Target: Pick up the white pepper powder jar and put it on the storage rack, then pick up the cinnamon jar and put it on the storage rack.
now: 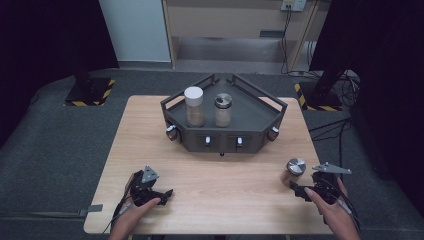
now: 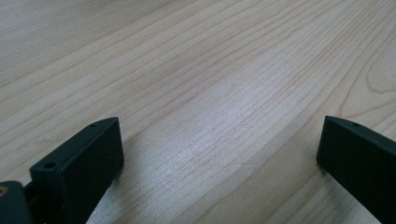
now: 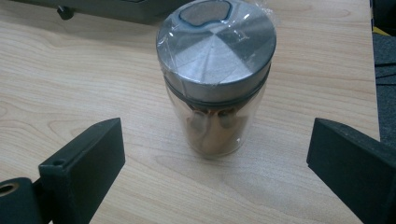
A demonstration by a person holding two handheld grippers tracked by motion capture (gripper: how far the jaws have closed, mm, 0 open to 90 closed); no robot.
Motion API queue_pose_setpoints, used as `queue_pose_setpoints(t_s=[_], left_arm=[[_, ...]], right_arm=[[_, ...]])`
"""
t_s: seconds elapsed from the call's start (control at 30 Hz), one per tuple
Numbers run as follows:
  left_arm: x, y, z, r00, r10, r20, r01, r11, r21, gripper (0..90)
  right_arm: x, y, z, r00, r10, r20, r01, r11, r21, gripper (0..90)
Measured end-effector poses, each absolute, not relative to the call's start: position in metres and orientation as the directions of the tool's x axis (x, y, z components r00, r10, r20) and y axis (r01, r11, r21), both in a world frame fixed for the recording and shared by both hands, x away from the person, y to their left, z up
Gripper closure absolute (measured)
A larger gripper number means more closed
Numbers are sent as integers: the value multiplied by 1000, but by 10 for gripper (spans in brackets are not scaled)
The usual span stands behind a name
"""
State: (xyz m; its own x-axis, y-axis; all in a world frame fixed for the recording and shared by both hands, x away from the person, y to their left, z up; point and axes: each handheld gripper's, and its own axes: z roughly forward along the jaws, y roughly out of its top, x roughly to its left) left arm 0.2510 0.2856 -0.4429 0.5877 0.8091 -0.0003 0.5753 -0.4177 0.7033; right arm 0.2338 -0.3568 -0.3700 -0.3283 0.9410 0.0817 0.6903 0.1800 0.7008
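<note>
While your hands rest at the near edge, the wooden table [image 1: 210, 175] spreads out as the biggest thing before you, pale and grained, with dark floor around it. Toward its far side stands the dark grey angular tray [image 1: 250, 117], a walled rack with small knobs along its front faces. Inside the tray two jars stand upright side by side, close but apart: the white-lidded jar [image 1: 194, 106] on the left and the metal-lidded shaker [image 1: 223, 110] to its right, both holding brownish contents. Nearer to you, at the right side of the table, the task's thing, the steel-capped jar [image 3: 215, 79], stands upright on the wood well apart from the tray; its cap is wrapped in clear film and its glass body shows something brown inside. Your right gripper [image 3: 215, 154] sits just behind that jar with its fingers [image 3: 84, 163] spread wide, one on each side of the jar's base, and neither touches the glass. Your left gripper [image 2: 219, 149] lies low over bare wood at the near left of the table, far from the jar, and its fingers [image 2: 88, 158] stand wide apart too, with nothing between them.
</note>
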Motion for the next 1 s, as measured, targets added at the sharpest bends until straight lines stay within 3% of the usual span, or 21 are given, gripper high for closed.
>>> queue_pose_setpoints(t_s=[1.0], left_arm=[[251, 286, -443, 587, 809, 0, 575, -417, 704, 0]], right_arm=[[251, -346, -389, -326, 943, 74, 697, 186, 692, 61]])
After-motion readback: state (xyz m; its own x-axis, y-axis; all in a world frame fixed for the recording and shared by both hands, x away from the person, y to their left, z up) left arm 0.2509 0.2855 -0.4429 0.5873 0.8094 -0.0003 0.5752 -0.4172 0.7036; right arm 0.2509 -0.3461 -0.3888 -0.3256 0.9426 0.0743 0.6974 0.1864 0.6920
